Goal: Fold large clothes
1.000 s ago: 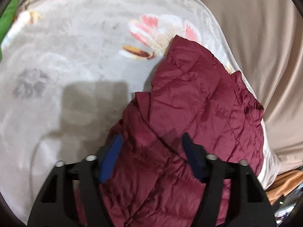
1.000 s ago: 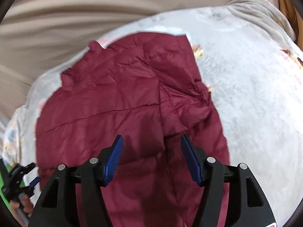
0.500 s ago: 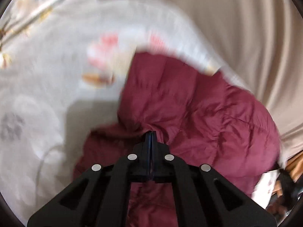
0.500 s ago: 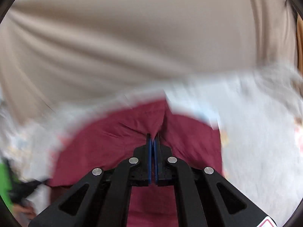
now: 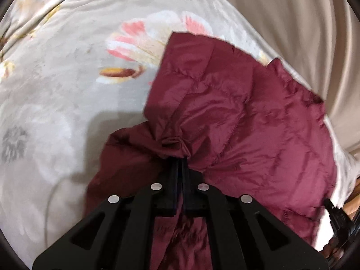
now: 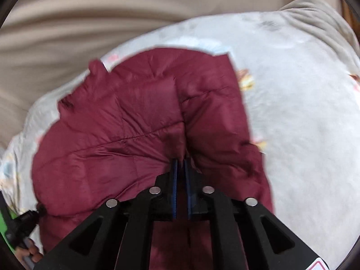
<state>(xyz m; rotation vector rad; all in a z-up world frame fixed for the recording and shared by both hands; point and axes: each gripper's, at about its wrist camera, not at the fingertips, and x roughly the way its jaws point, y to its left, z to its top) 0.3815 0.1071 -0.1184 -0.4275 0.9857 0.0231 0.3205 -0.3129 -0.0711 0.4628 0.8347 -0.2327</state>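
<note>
pinching bunched fabric, left gripper (image 5: 179, 160) and right gripper (image 6: 181, 160) were both clamped on the maroon puffer jacket (image 5: 243, 121), which lay near the floral blanket's (image 5: 67, 85) far edge by the curtain; twin holds presumably to lift one side over evenly.

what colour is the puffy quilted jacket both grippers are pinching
Dark maroon red quilted jacket, plain with stitched seams, lying on a floral blanket; clearest in the left wrist view.

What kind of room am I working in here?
Probably a bedroom: the maroon puffer jacket lies on a soft floral blanket like a bedspread, with beige curtains hanging right behind it.
</note>
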